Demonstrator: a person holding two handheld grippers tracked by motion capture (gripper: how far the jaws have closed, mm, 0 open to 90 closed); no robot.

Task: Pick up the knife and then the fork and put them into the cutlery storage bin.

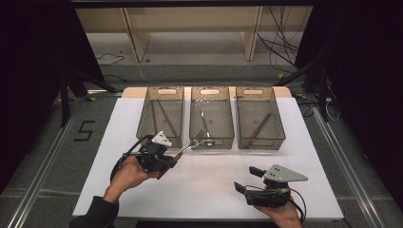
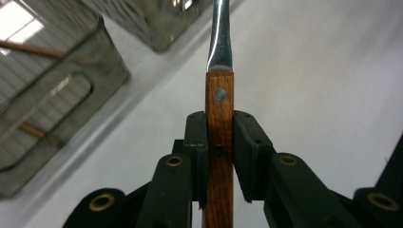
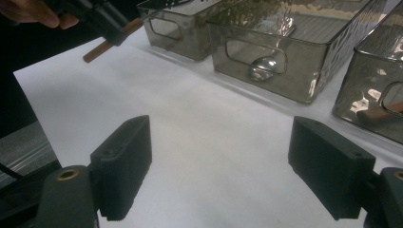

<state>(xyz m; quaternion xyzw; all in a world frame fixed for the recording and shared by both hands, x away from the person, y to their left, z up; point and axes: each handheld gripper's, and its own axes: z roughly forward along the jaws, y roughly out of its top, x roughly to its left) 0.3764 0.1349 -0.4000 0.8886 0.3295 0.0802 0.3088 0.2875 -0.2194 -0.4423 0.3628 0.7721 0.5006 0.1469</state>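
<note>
A fork [image 1: 191,143] with a wooden handle and steel tines is lifted above the white table, its tines at the front edge of the middle bin [image 1: 223,142]. My left gripper [image 1: 167,160] is shut on the handle. In the left gripper view both pads squeeze the brown handle [image 2: 219,137] and the steel neck runs up out of frame. My right gripper [image 1: 247,181] rests low at the front right, open and holding nothing; its jaws stand wide apart in the right gripper view [image 3: 221,166], where the left gripper [image 3: 114,28] and the handle's end [image 3: 97,51] appear at the upper left.
Three smoky clear bins stand in a row at the back. The left bin [image 1: 142,128] holds chopsticks [image 1: 166,116], the middle one a silver utensil [image 1: 205,124], the right bin [image 1: 273,142] a red-handled knife [image 1: 259,129]. White table surface [image 1: 209,180] lies between the grippers.
</note>
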